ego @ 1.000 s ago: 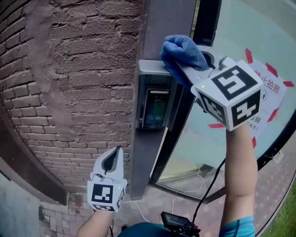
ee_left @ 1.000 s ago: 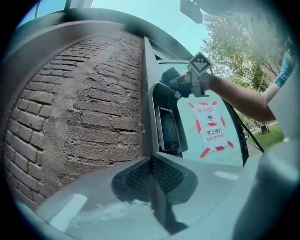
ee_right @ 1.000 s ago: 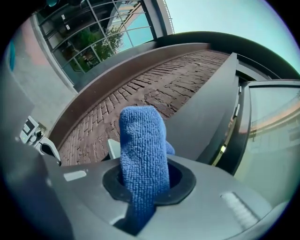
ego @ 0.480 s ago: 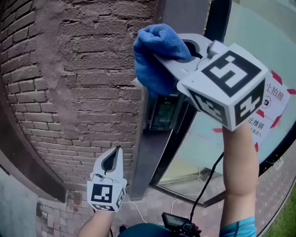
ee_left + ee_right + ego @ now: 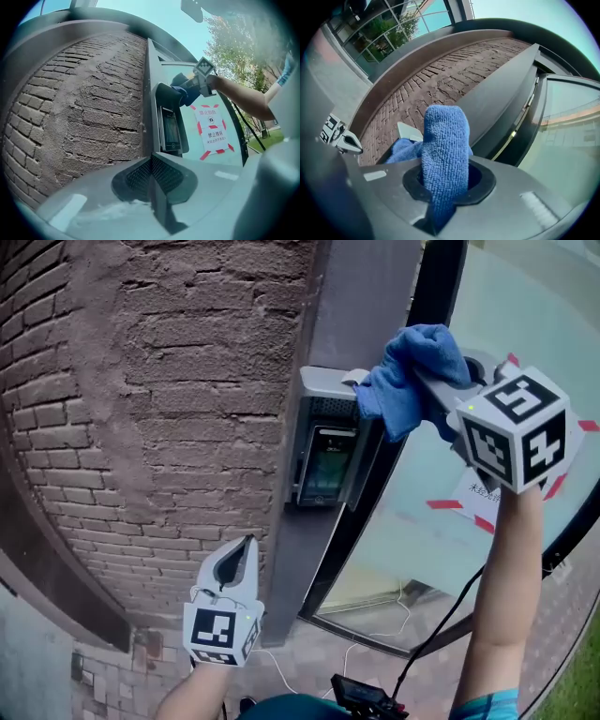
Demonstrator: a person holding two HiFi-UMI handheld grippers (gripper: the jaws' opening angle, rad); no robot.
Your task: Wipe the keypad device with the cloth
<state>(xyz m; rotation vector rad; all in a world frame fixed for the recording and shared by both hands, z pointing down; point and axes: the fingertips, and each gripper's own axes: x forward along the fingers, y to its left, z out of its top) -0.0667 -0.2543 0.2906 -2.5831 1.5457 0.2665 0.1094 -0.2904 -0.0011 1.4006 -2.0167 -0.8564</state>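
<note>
The grey keypad device (image 5: 323, 442) with a dark screen is fixed on a grey metal post, also seen in the left gripper view (image 5: 171, 126). My right gripper (image 5: 433, 381) is shut on a blue cloth (image 5: 410, 381), which is pressed against the device's upper right corner. In the right gripper view the cloth (image 5: 443, 150) stands up between the jaws, and the device's top corner (image 5: 408, 131) shows behind it. My left gripper (image 5: 244, 549) hangs low, well below the device, shut with nothing in it (image 5: 151, 164).
A rough brick wall (image 5: 159, 427) fills the left. The grey post (image 5: 366, 296) borders a black-framed glass door (image 5: 441, 512) carrying a white sign with red stripes (image 5: 211, 129). A black cable (image 5: 427, 638) hangs from the right arm.
The right gripper with the cloth swept left across the device's top, then came back right and down to its upper right corner. The left gripper stayed put.
</note>
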